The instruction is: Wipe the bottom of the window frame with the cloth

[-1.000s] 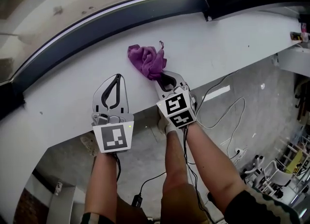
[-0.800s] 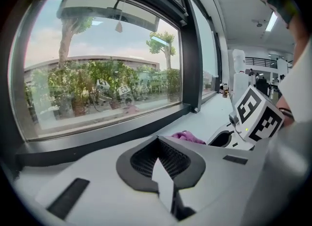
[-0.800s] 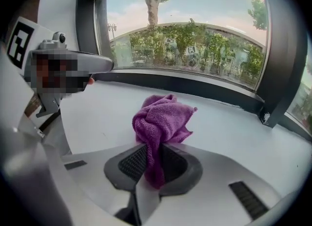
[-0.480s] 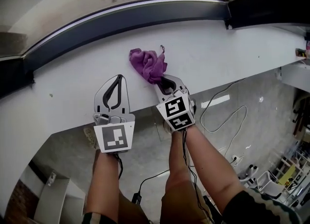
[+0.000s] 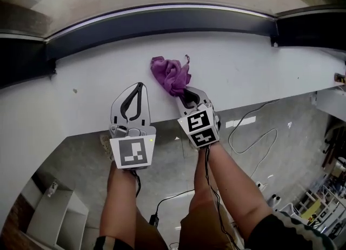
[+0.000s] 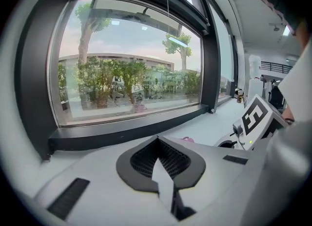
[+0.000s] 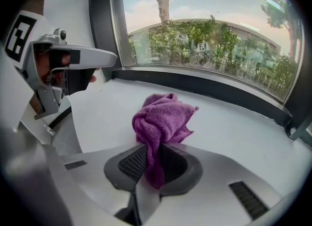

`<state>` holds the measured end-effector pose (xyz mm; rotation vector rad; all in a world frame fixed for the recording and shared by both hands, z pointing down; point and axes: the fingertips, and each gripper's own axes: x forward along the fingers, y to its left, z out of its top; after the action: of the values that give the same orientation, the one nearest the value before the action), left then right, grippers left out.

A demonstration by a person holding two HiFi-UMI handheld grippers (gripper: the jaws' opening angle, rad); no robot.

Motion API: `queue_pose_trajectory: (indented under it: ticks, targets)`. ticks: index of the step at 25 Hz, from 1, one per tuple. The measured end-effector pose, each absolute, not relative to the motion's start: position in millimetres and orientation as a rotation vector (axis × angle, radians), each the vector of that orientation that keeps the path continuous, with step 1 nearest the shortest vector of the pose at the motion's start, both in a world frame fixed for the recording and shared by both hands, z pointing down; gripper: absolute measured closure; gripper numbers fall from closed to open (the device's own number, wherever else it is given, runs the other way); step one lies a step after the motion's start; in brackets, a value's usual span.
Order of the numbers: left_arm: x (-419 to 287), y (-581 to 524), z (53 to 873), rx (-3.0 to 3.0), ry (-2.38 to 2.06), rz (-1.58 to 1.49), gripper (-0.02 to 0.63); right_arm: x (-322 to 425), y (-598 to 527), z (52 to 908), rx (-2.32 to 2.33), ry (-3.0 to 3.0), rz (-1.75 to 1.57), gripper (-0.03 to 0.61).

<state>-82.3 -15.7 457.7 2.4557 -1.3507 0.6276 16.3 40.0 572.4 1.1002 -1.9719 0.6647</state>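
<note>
The right claw (image 5: 184, 93) (image 7: 148, 170) is clenched on a crumpled purple terry cloth (image 5: 170, 76) (image 7: 163, 117). One twisted tail of the fabric is pinched between its ribbed black pads, and the end of that tail is lost down in the dark throat of the jaws. The bulk of the cloth bunches just beyond the jaw tips, over the flat white window sill (image 5: 254, 62) (image 7: 243, 127). Whether its underside presses on the sill cannot be told, since the bundle hides its own base. A strip of bare sill separates it from the dark bottom rail of the window frame (image 5: 162, 22) (image 7: 219, 91), which runs out of the picture at both sides in the head view. The left claw (image 5: 139, 87) (image 6: 157, 140) is pressed closed with nothing in it. Only bare sill shows through the loop behind its tips. It lies on the sill near the cloth's left side, apart from it. From its own camera the cloth is only a pink sliver (image 6: 187, 139) past the jaw's edge. The hands are hidden behind the marker cubes.
</note>
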Motion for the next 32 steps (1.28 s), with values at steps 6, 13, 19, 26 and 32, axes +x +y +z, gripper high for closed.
queue_pose_trajectory:
  ticks: [6,13,19,26,32]
  targets:
    - [-128.2,-17.6,458.0,2.399,-1.430,0.617,0.607,-30.4,35.0,572.5,1.055,-2.004,0.665,0.511]
    - [-170.0,-13.9,458.0,2.353,-1.475,0.609,0.607,-82.0,29.7,572.0,0.974,-2.025,0.626,0.511]
    - [-209.3,-14.1,453.2,2.299,-1.538,0.593,0.607,-120.6,22.3,571.4,0.933,-2.040,0.608,0.511]
    - [-253.9,-16.8,449.8,2.258,-1.589,0.602,0.607,-185.3,16.5,570.1,0.860,-2.096,0.600,0.511]
    - [-281.8,-14.6,449.4,2.242,-1.610,0.625,0.607,-240.0,18.4,568.9,0.783,-2.154,0.575,0.511]
